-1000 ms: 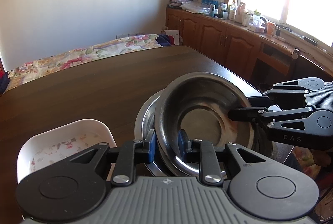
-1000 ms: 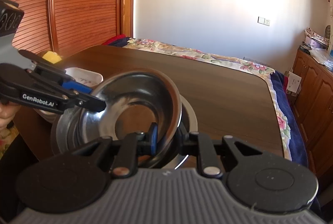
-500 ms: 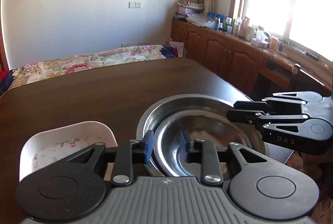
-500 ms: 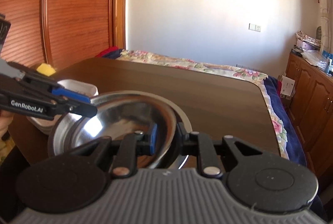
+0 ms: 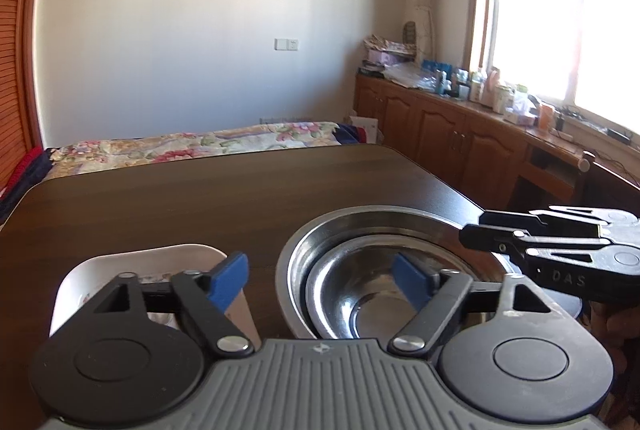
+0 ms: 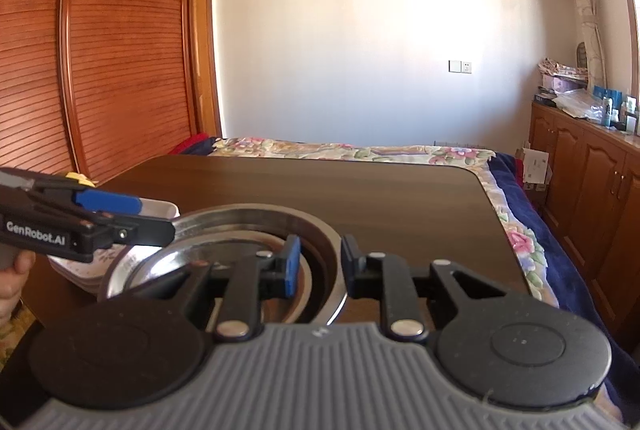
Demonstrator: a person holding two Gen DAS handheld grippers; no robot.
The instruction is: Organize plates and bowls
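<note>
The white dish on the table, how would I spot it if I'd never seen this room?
Start at the dark wooden table and find the two shiny steel bowls, one nested inside the other, at its near edge. The white dish sits just beside them. It alone is white and square with rounded corners, with a floral print inside, not round bare metal.

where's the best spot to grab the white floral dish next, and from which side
Probably its raised near rim, approached from the left gripper's side. The white dish sits upright beside the nested steel bowls, and its thin wall suits one pad inside, one outside.
</note>
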